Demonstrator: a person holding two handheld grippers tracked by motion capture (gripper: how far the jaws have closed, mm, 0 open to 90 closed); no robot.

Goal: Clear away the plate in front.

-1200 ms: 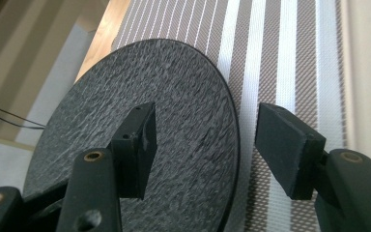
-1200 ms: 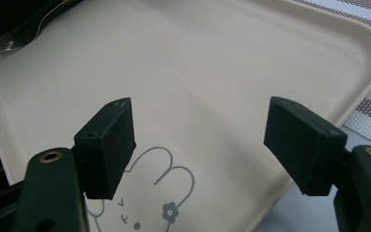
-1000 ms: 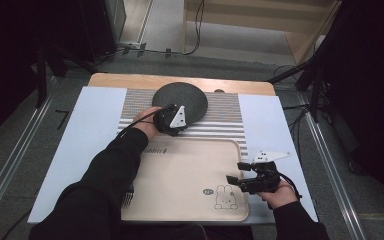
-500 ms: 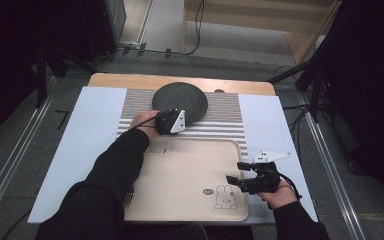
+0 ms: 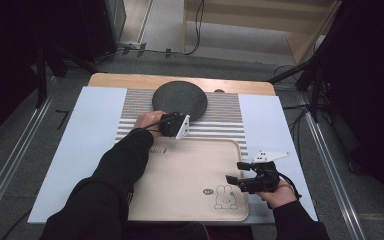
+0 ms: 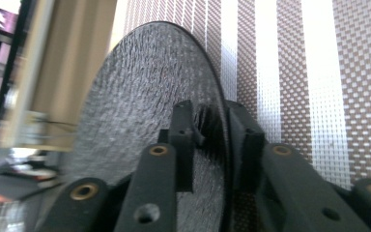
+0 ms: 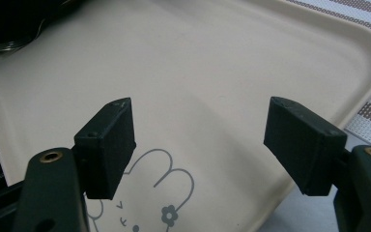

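Nearest to me, at about five o'clock on the desk (image 5: 100,125), the right tool (image 5: 232,180) hovers low over the near right corner of a beige tray (image 5: 190,165). Its two black pads stand wide apart with nothing between them; in the right gripper view (image 7: 200,145) they frame bare tray surface and part of the printed rabbit (image 7: 140,198) drawn on it. The hand (image 5: 277,195) that grips this tool rests just off the tray's right edge, over the pale blue sheet (image 5: 92,145) that covers the desk.

The tray lies at the six o'clock side, in the middle of the near half. Its far rim meets a striped woven mat (image 5: 225,125).

Farther out, toward twelve o'clock, a sleeved left arm (image 5: 125,170) stretches across the tray's left side to the left tool (image 5: 182,122). That tool sits at the near edge of a dark round mat (image 5: 180,97), which lies on the striped mat at the far middle of the desk. The left gripper view shows the dark round mat (image 6: 145,106) with its rim caught between the two pads: the jaws have just been closing and now pinch the edge from both faces, one pad above and one below. The disc looks slightly raised at that edge, though how far I cannot tell.

Beyond the mats, a strip of bare wood (image 5: 130,80) marks the far edge of the desk.
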